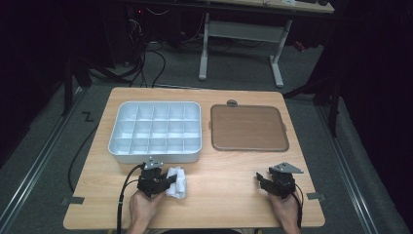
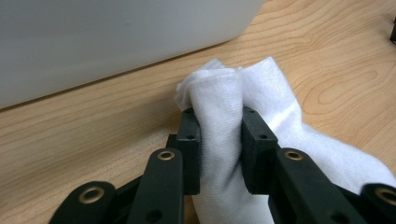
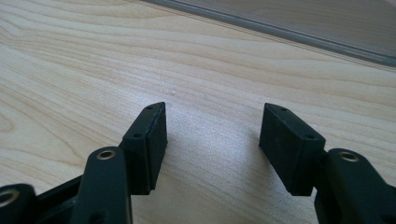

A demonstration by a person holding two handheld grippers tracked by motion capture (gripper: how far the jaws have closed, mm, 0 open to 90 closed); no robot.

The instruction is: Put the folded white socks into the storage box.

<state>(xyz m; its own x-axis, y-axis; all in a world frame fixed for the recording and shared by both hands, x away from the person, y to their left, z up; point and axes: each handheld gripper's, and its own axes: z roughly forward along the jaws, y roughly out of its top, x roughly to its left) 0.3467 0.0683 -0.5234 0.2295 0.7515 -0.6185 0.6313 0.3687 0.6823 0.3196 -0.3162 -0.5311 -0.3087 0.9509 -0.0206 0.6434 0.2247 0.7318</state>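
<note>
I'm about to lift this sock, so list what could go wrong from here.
The left gripper pinches only a bunched fold of the white sock, so the rest may drag or slip free. The compartment tray sits close ahead; a forward swing could bump its wall.

Black left gripper (image 2: 218,140) jaws carry brass-ringed pivots and small screw holes.

Wooden table (image 1: 229,190), white sock (image 1: 176,181), grey divided tray (image 1: 155,130) (sixteen compartments), brown lid (image 1: 248,127)
</note>
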